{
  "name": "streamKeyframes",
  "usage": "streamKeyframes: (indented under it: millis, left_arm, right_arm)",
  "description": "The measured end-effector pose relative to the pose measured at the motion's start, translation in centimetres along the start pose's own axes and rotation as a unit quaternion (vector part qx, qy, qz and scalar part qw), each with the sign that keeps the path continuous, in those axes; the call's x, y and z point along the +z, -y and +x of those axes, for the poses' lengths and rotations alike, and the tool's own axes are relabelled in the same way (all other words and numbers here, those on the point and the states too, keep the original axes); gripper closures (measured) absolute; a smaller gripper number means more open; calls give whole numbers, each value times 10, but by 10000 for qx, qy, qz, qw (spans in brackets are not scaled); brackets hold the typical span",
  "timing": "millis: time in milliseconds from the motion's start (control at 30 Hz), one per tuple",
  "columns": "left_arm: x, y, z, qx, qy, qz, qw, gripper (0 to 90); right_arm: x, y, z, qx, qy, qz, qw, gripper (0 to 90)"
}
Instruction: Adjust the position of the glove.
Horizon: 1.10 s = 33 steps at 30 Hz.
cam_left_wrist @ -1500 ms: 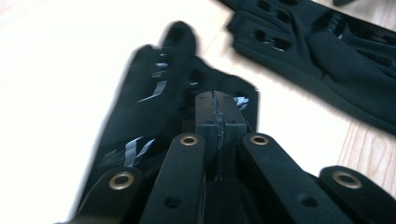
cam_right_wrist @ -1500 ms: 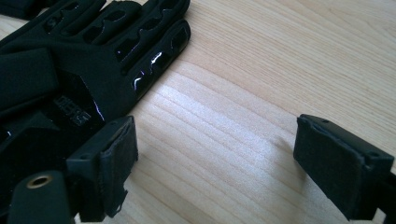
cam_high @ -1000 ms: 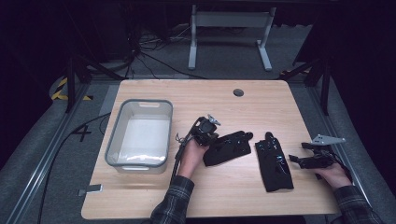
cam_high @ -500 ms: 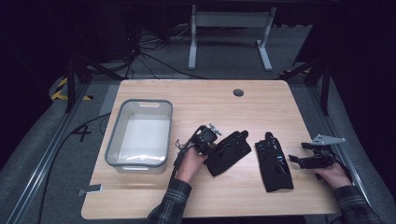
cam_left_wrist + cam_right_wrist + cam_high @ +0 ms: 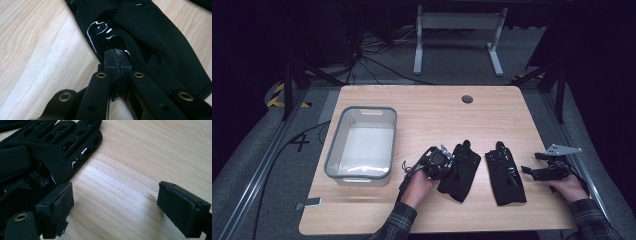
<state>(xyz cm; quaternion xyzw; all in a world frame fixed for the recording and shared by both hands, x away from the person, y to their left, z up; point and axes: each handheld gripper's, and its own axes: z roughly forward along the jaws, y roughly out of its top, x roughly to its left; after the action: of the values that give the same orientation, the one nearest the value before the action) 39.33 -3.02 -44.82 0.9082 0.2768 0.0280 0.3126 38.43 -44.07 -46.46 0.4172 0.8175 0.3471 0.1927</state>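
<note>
Two black gloves lie on the wooden table [image 5: 422,115]. My left gripper [image 5: 443,165] is shut on the left glove [image 5: 463,172], pinching its near left edge. In the left gripper view the closed jaws [image 5: 117,58] meet on the glossy black fabric of this glove [image 5: 155,42]. The right glove [image 5: 505,172] lies flat with its fingers pointing away from the person. My right gripper [image 5: 528,171] rests just to its right, open. In the right gripper view the open gripper [image 5: 113,210] has bare wood between its pads, and the right glove [image 5: 37,152] lies beside the left pad.
A clear plastic bin [image 5: 333,150] stands on the left part of the table. A round cable hole [image 5: 467,99] sits near the far edge. A white desk frame [image 5: 457,30] and cables lie on the floor beyond the table.
My left gripper has moved toward the person and slightly right with the left glove, which has swung from lying sideways to pointing more away. The right gripper and right glove have not moved.
</note>
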Motion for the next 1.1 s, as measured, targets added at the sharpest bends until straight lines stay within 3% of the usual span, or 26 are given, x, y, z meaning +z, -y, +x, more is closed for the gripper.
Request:
streamKeyframes:
  millis: [233, 533, 800, 1100]
  left_arm:
    - [6, -5, -11, 117, 13, -17, 9999, 899]
    - [11, -9, -21, 108, 167, -67, 9998, 898]
    - [17, -13, -32, 233, 339, -54, 9991, 898]
    - [16, -15, -36, 259, 387, -123, 9988, 858]
  right_arm:
    - [0, 0, 0, -1, 0, 0, 10000, 141]
    - [0, 0, 0, -3, -18, -1, 10000, 142]
    - [0, 0, 0, -7, -20, -1, 10000, 141]
    - [0, 0, 0, -27, -23, 2, 10000, 145]
